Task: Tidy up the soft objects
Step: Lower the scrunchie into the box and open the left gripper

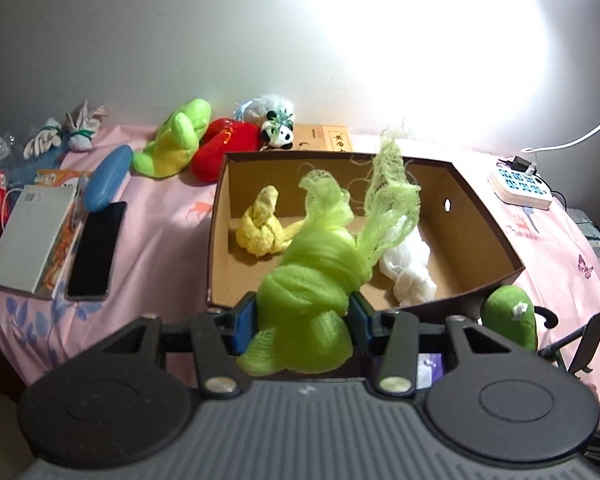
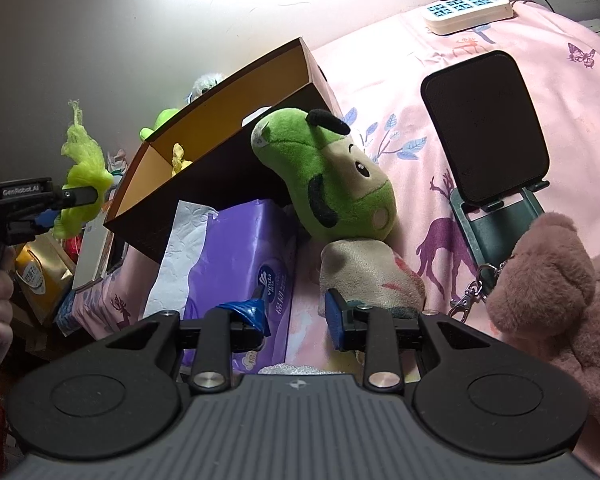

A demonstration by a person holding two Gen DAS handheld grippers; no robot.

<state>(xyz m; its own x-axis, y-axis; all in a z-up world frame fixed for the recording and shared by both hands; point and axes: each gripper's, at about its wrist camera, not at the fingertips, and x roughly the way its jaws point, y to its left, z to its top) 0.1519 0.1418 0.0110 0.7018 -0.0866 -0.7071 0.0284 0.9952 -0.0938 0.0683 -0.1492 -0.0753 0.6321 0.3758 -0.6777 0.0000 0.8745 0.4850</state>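
My left gripper (image 1: 303, 316) is shut on a lime green mesh bundle (image 1: 320, 276) and holds it above the near edge of the cardboard box (image 1: 480, 216). Inside the box lie a yellow knotted cloth (image 1: 262, 230) and a white knotted cloth (image 1: 410, 270). The left gripper with the green bundle (image 2: 82, 176) also shows at the left of the right wrist view. My right gripper (image 2: 298, 320) is open and empty, low over the pink bedsheet (image 2: 428, 80), just in front of a green and beige plush toy (image 2: 340, 184) that leans on the box (image 2: 220, 120).
A green plush (image 1: 172, 142), a red plush (image 1: 224, 146) and a panda (image 1: 280, 132) lie behind the box. A phone (image 1: 96, 252), a white box (image 1: 32, 238) and a blue case (image 1: 108, 178) lie left. A purple tissue pack (image 2: 236, 252), phone stand (image 2: 488, 128), pink bear (image 2: 552, 288) and power strip (image 2: 468, 12) show in the right wrist view.
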